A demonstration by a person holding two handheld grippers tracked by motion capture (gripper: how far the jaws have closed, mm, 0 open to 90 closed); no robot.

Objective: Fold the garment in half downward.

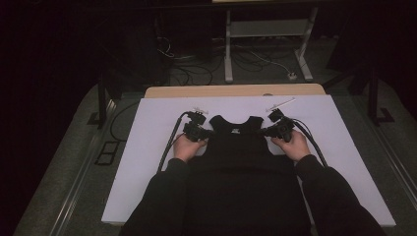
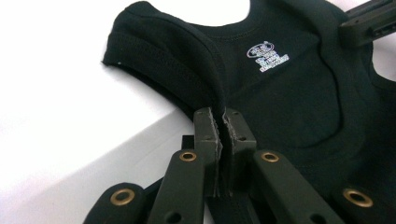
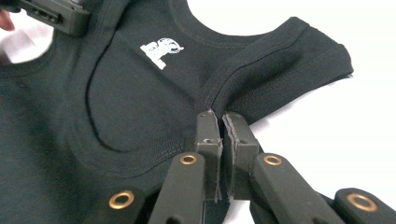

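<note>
Surface: white sheet [image 1: 147,162] over a wooden table [image 1: 236,90].
Garment: black knit vest [image 1: 236,147], stitched hems, white neck print.
Left gripper [image 2: 223,119]: jaws pinching left armhole.
Right gripper [image 3: 220,120]: jaws pinching right armhole.

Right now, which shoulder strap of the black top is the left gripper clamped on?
The strap on the high view's left: the left gripper pinches its armhole edge; the right gripper holds the other strap.

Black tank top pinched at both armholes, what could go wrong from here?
1. Each gripper, left and right, bites only the thin seam edge of the black tank top; a pull may slip it free.
2. The hem hangs toward the person off the white table, so its weight could drag the top.
</note>
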